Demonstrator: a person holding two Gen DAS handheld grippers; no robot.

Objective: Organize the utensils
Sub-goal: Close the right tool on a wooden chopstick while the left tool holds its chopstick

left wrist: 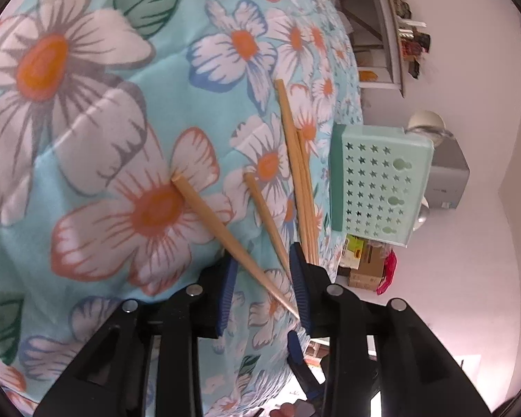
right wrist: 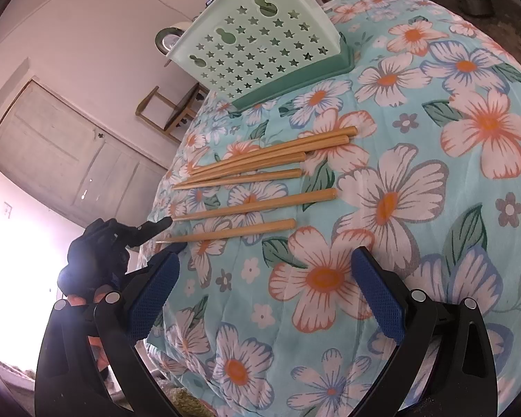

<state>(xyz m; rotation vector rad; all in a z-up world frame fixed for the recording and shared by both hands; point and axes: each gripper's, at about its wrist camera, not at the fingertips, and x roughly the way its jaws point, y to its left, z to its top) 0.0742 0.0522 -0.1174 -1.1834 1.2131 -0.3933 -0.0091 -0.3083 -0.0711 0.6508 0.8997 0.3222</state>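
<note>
The chopsticks [right wrist: 260, 170] are plain pale wood, square at the thick end and tapering to a thin tip; six of them lie roughly side by side on the flowered cloth [right wrist: 416, 180], thin tips toward the edge of the bed where my left gripper [left wrist: 265, 288] sits. The four farthest from my right gripper lie close together, some touching, and the two nearer ones lie apart from each other. One chopstick [left wrist: 225, 232] runs slantwise between my left blue pads [left wrist: 300, 285], its thin tip against the right-hand pad; the fingers stand narrow, and I cannot tell whether they press on it. My right gripper [right wrist: 260, 295] hangs over bare cloth just short of the nearest chopstick [right wrist: 232, 232], fingers spread wide with nothing in them. Beyond the chopsticks, near the far edge, stands a mint-green holder [right wrist: 260, 45] pierced with star-shaped holes.
</note>
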